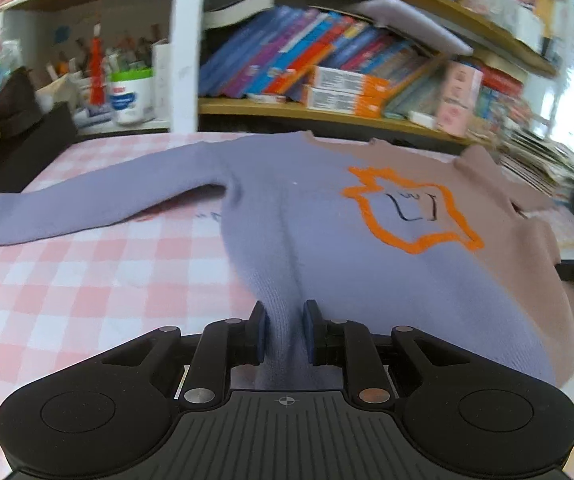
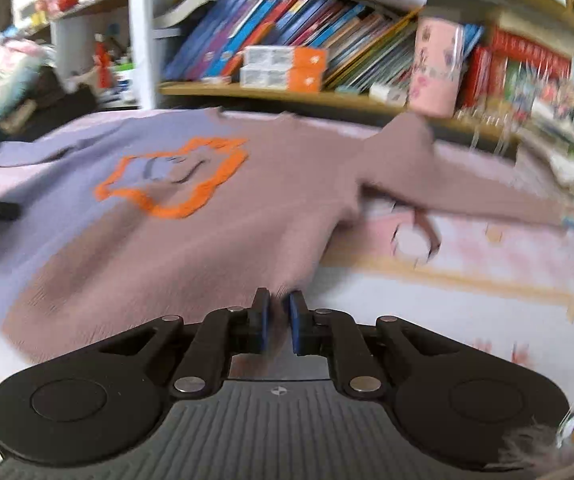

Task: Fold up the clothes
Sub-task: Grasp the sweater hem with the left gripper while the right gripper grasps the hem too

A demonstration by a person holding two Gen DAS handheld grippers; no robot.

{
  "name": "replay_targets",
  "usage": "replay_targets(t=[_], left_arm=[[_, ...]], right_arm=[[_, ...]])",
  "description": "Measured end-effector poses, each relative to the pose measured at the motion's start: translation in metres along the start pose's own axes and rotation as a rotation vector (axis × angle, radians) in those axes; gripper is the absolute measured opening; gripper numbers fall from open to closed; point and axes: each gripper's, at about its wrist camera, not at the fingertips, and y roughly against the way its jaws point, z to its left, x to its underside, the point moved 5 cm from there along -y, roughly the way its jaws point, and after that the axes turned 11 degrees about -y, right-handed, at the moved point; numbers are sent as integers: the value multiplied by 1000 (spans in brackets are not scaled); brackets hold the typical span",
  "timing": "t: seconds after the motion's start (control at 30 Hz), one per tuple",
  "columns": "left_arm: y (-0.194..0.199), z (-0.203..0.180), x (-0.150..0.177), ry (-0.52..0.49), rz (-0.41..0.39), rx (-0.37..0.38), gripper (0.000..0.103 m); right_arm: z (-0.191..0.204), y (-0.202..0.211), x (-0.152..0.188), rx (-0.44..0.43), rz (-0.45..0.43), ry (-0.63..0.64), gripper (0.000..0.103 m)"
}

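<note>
Sweater (image 1: pixel 307 216) soft, floppy, light; best grabbed at bottom hem. Left claw (image 1: pixel 285 334) pinches purple hem, right claw (image 2: pixel 278 322) pinches brown hem

sweater (image 1: pixel 287 216) spread flat on the bench (image 1: pixel 87 280), neck toward the bookshelf (image 1: pixel 327 108) behind, one sleeve out to each side. left tongs (image 1: pixel 285 332) pinch a fold of the near hem, left part; right tongs (image 2: pixel 279 322) grip the near hem's right corner. books (image 2: pixel 271 24) lean on the shelf behind the bench.
</note>
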Motion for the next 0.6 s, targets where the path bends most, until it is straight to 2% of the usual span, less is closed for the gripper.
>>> replay_targets(t=[0.07, 0.17, 0.43, 0.6], left_arm=[[-2, -3, -2, -30, 5, -24, 18], [4, -8, 4, -65, -3, -23, 17], [20, 6, 14, -60, 16, -39, 18], [19, 4, 13, -74, 23, -57, 17]], right_arm=[[-1, -10, -7, 10, 2, -2, 9], [-1, -5, -2, -16, 8, -19, 8], [43, 59, 45, -249, 90, 50, 8], [43, 59, 44, -296, 111, 20, 8]])
